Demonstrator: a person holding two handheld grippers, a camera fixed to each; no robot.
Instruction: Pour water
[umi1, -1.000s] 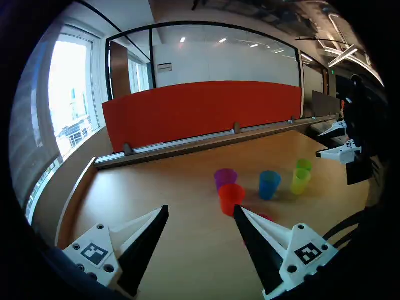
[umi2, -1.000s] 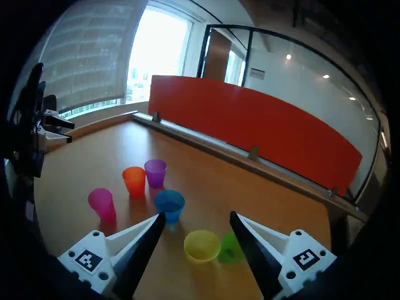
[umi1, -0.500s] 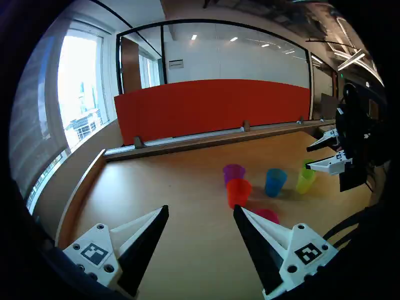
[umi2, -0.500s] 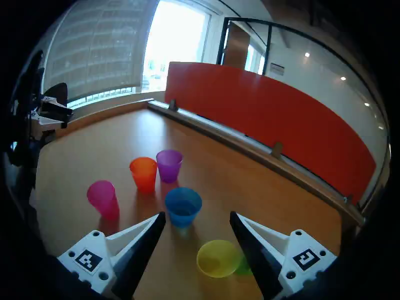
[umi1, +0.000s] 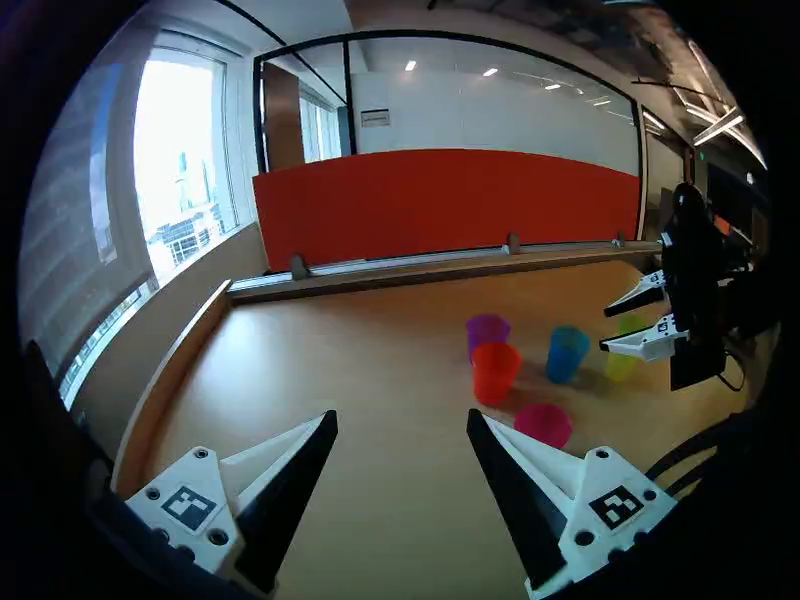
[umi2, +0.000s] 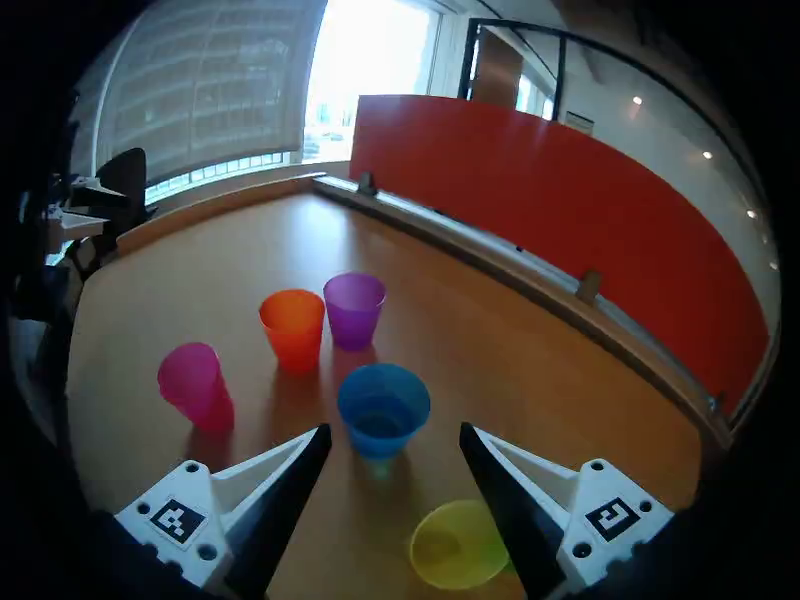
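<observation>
Both wide: left claw (umi1: 400, 415) empty; blue cup (umi2: 383, 400) just ahead of right claw (umi2: 393, 428).

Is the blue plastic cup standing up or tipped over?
Upright: the blue plastic cup stands on its base, round mouth facing up.

Yellow cup (umi2: 452, 545) partly behind claw finger (umi2: 503, 503) (edge hidden), pink cup (umi1: 545, 422) likewise

Pink cup (umi2: 195, 385), orange cup (umi2: 292, 328), purple cup (umi2: 354, 310), blue cup (umi2: 383, 410) and yellow cup (umi2: 450, 545) stand out against the warm brown worktop (umi2: 200, 270). The divider (umi2: 560, 180) is red.
</observation>
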